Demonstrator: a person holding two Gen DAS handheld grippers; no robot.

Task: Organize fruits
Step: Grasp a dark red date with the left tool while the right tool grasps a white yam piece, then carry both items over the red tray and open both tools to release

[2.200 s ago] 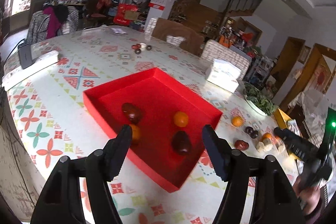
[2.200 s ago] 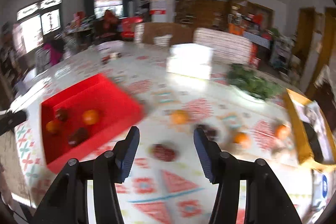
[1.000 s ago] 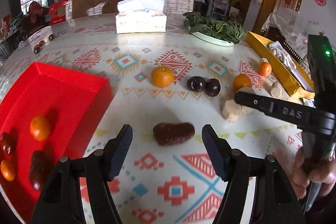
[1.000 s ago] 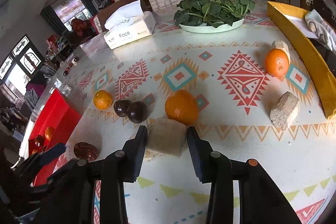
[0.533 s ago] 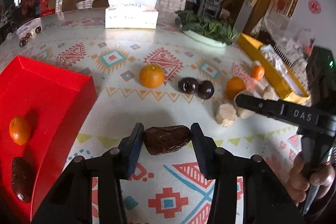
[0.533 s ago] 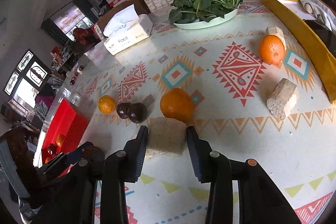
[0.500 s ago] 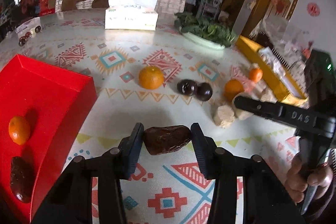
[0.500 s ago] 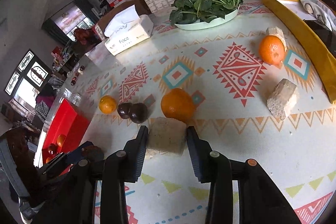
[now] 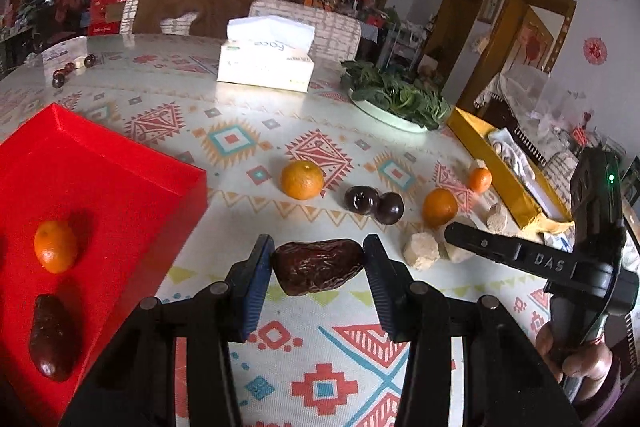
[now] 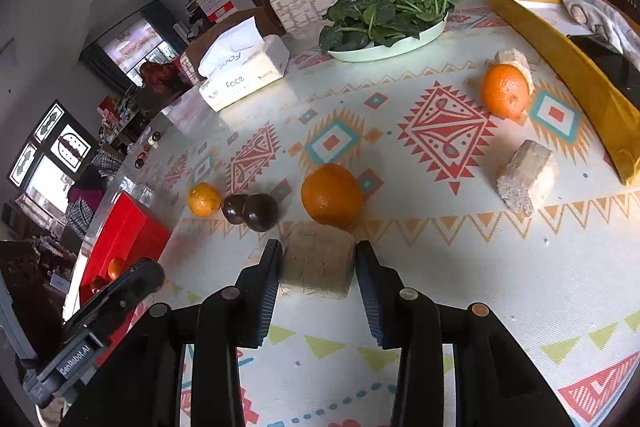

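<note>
Date lies crosswise, gripped endwise by left fingers; right fingers clamp tan block.

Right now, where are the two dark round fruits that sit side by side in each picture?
Left wrist view: the two dark fruits sit right of centre, between two oranges.
Right wrist view: the two dark fruits sit left of centre, beside the small orange.
Shared landmark: the tissue box.
</note>
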